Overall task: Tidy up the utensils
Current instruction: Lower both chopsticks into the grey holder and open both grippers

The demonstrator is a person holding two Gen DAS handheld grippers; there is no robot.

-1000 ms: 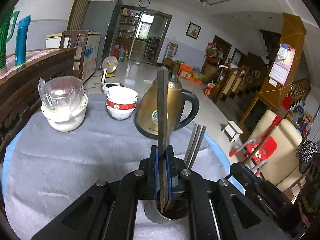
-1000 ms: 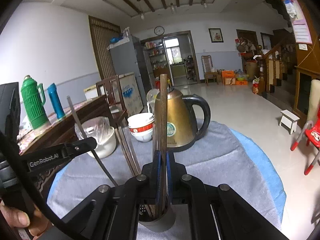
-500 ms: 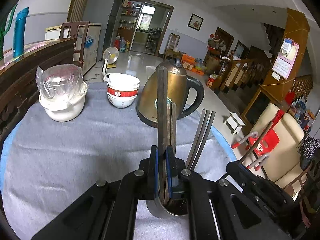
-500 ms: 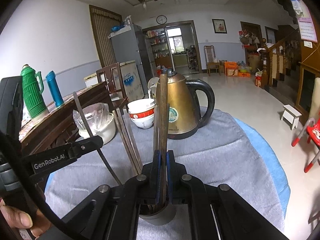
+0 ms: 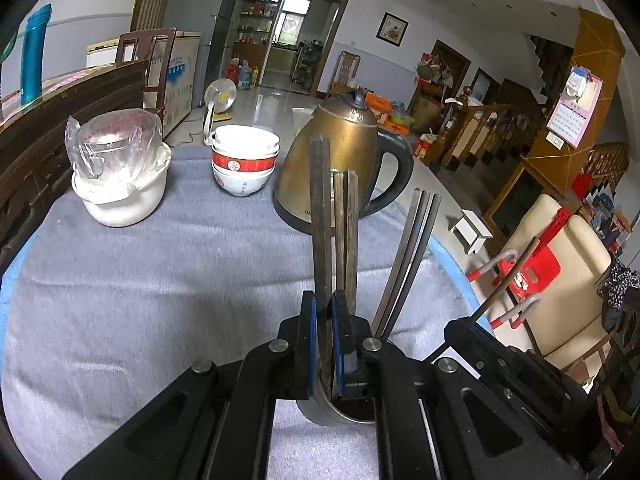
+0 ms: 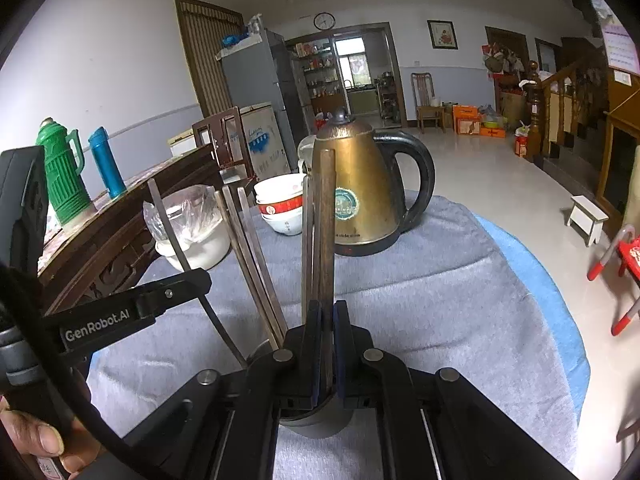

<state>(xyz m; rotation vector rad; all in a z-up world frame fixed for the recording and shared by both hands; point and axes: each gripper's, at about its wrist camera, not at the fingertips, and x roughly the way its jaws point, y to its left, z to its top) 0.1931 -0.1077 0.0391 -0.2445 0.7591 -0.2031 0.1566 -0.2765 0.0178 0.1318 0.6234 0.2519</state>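
My left gripper (image 5: 323, 304) is shut on a dark chopstick (image 5: 321, 216) that stands upright, its lower end down in a metal cup (image 5: 340, 414) just under the jaws. Brown chopsticks (image 5: 346, 232) and metal chopsticks (image 5: 408, 260) lean in the same cup. In the right wrist view my right gripper (image 6: 327, 312) is shut on a brown chopstick (image 6: 327, 232), also upright over the cup (image 6: 316, 426). Each gripper shows in the other's view: the right gripper (image 5: 472, 330) at the right, the left gripper (image 6: 176, 290) at the left.
A brass kettle (image 5: 344, 160) with a black handle, stacked red-and-white bowls (image 5: 244, 160) and a white pot with a plastic-wrapped lid (image 5: 120, 172) stand at the far side of the grey-clothed round table (image 5: 160, 280). A green thermos (image 6: 64, 176) and a blue flask (image 6: 106, 164) sit on a wooden sideboard.
Both views have tipped downward, so the kettle sits higher in frame. The right gripper has sunk with its chopstick toward the cup, and more of the standing chopsticks show.
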